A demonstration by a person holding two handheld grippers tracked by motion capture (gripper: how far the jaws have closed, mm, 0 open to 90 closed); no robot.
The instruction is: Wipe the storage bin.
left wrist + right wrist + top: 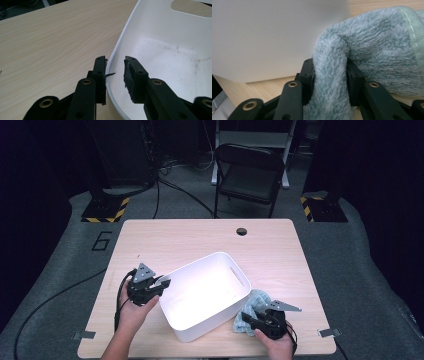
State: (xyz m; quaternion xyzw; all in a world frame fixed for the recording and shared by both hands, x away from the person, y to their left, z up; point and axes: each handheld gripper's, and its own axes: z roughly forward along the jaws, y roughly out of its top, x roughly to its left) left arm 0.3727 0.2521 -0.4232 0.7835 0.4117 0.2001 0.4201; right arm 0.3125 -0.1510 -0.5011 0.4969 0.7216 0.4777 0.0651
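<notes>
In the high view a white tub [205,295] is sitting tilted in the lower middle of the frame on the pale wooden worktop [200,240]. The left claw [159,286] is reaching in from the lower left and straddling the tub's near-left rim. In the left gripper view that rim [112,57] is running up between the two jaws: the outer jaw is lying against the wall, while the inner jaw is standing a little off it inside the tub, so the claw is partly spread and not yet pinching. Faint specks are showing on the tub's floor [175,60]. At the lower right of the high view the right claw [248,318] is pinching a pale blue towel [252,307] just beside the tub's right corner. In the right gripper view the towel's thick fold [329,82] is being squeezed between both jaws, with the tub's white wall [269,37] at the upper left.
</notes>
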